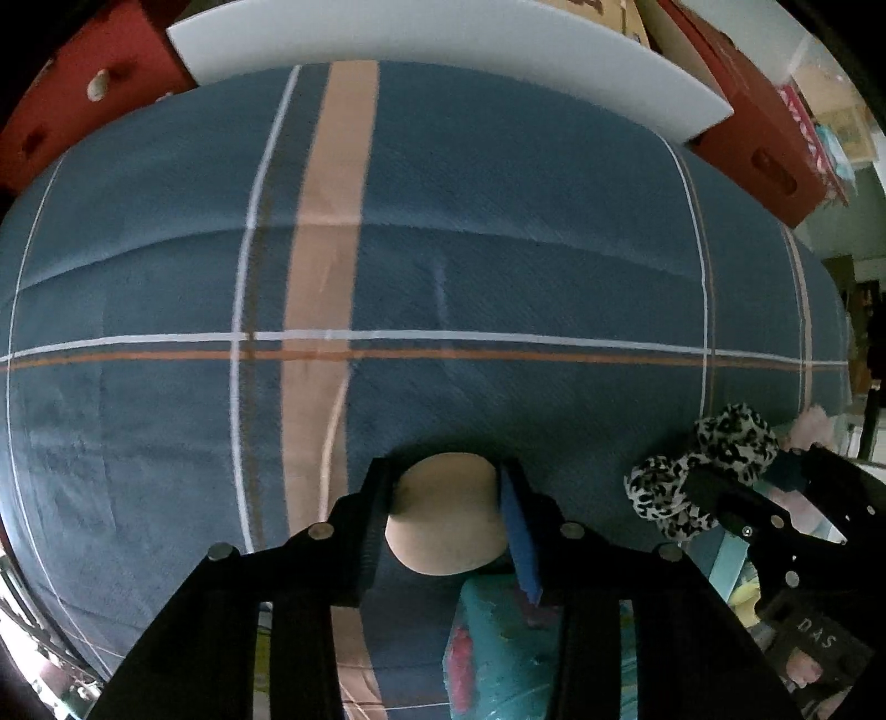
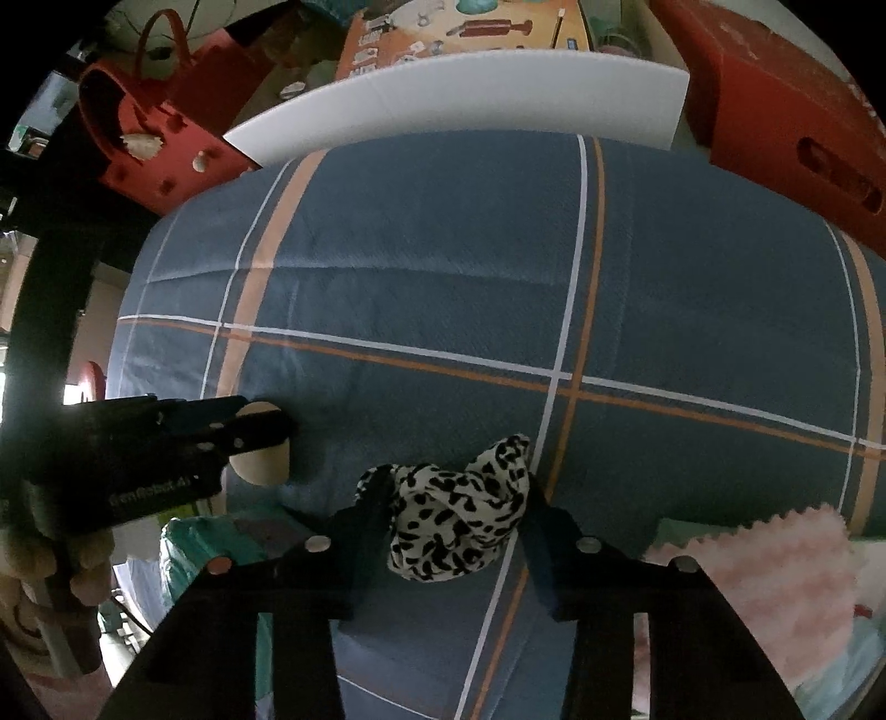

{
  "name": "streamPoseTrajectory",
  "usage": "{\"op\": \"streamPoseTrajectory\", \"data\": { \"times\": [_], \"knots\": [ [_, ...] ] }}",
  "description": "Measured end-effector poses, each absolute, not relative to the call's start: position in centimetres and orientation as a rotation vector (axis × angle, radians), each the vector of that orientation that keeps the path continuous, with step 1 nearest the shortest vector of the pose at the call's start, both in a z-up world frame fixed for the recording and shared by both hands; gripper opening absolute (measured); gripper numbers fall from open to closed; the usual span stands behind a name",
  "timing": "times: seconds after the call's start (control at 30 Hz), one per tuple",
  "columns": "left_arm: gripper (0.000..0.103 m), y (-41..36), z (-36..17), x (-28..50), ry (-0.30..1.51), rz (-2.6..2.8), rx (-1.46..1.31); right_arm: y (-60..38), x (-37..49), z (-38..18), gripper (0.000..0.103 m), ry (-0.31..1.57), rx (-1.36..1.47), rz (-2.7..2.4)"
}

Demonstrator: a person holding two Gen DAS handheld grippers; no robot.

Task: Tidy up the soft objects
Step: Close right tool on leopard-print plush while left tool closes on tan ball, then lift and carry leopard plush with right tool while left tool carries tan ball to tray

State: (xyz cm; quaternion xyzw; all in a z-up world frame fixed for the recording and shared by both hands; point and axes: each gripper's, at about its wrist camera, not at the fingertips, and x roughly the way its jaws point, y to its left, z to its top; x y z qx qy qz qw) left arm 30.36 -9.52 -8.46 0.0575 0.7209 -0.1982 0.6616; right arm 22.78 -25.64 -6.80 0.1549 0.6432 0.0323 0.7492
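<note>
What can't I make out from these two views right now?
- Beige pad: its sides are covered by the left gripper fingers.
- Spotted cloth: its sides are hidden by the right gripper fingers.
- Pink cloth: cut off by the right wrist view's edge.
- Teal bundle: mostly hidden behind the left gripper.

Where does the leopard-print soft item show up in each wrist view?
Left wrist view: leopard-print soft item at lower right, held in the right claw.
Right wrist view: bottom centre, between that claw's own fingers.
Shared landmark: the white foam board beyond the plaid blanket.
</note>
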Motion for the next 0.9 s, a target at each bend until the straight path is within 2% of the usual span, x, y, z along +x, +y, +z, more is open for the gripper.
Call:
{"op": "streamPoseTrajectory", "data": {
  "times": [0.27, 0.53, 0.9],
  "knots": [
    [0.041, -6.5, -6.5, 30.7, 1.583, -0.405, 0.064, -25.8, 22.2, -5.2, 0.036, 1.371, 0.327, 0.064],
    [0.041, -4.0, -0.9, 29.2, 1.486, -0.400, 0.026, -26.5, 19.8, -1.0, 0.036, 1.298, 0.332, 0.045],
    [0.041, -4.8, 4.2, 20.2, 1.340, -0.418, 0.002, -26.1, 13.5, 5.8, 0.036, 1.187, 0.306, 0.050]
  ]
}}
